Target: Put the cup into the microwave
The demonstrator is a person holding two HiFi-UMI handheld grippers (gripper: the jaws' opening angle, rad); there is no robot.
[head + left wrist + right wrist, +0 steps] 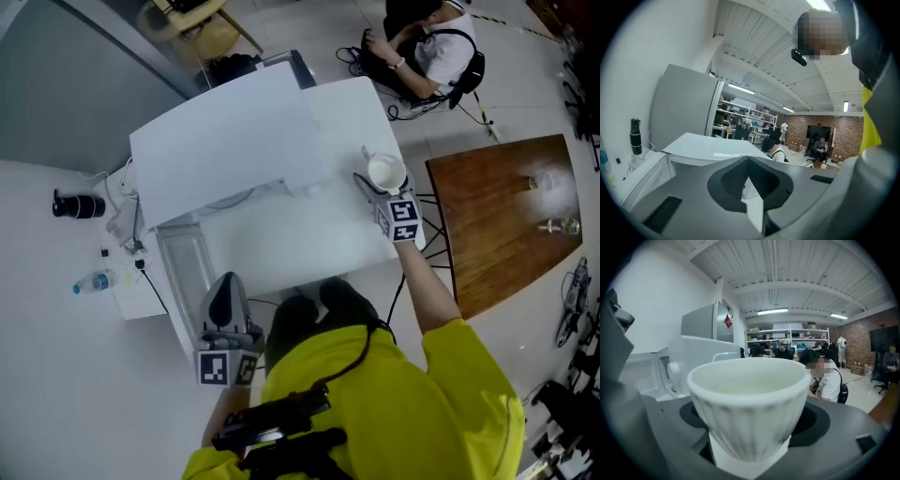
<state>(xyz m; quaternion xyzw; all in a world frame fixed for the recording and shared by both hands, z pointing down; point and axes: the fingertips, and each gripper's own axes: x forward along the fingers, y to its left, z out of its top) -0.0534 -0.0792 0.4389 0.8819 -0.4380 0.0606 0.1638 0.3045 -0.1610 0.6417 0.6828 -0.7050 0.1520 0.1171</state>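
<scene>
A white ribbed cup (384,172) sits between the jaws of my right gripper (379,180), held over the right part of the white table (309,248). In the right gripper view the cup (749,404) fills the middle and the pads press on its sides. The white microwave (225,141) stands at the table's left, its door (185,267) swung open toward me. It also shows to the cup's left in the right gripper view, where the microwave (701,357) is pale and boxy. My left gripper (225,298) hovers by the open door, jaws together and empty.
A brown wooden table (497,216) with small glass items stands to the right. A person (433,47) sits beyond the white table. A black bottle (80,204) and a water bottle (94,281) lie on the white surface to the left.
</scene>
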